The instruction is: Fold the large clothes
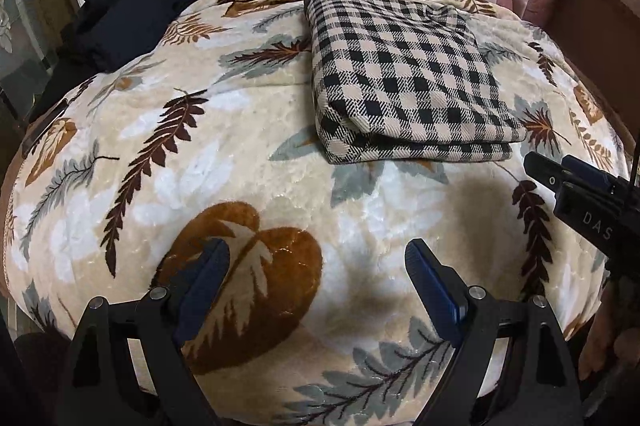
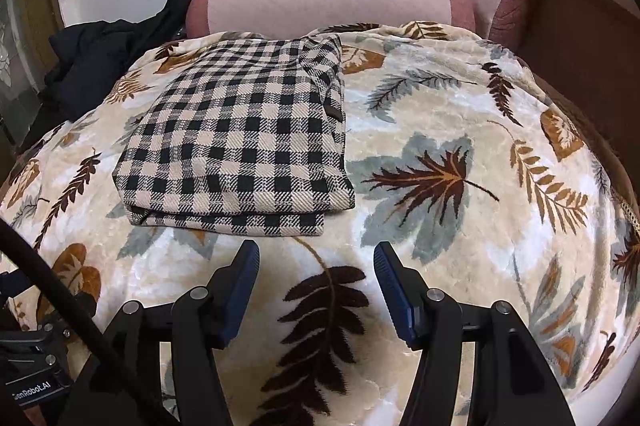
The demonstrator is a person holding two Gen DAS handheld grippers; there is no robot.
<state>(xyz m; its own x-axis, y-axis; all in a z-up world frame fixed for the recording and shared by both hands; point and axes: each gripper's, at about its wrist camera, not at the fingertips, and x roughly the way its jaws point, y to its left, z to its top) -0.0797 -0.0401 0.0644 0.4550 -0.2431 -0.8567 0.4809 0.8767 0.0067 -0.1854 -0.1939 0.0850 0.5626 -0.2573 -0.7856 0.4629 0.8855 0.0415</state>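
The checked garment (image 2: pixel 236 141) lies folded into a thick rectangle just ahead of the right gripper (image 2: pixel 316 258) and a little to its left, resting on the leaf-print blanket (image 2: pixel 460 105). Seen from the left gripper (image 1: pixel 316 258), it sits farther ahead and to the right. Both grippers hang over the blanket with fingers spread wide, holding nothing, clear of the cloth.

The danger, I'd say, is in the near edge: the stacked layers show there, and the lower one pokes out past the upper. A finger catching only the top layer would peel the fold open. The blanket is plush and deep-piled, so a low pass could pinch it along with the garment and drag both. The surface also bulges and slopes off at the sides, so a nudged bundle might slide.

The garment is a coarse woven twill in black and beige checks, stiff enough to hold squared corners. A limp black garment (image 2: pixel 100 57) lies crumpled far ahead to the left, against a pink cushion (image 2: pixel 320 1).
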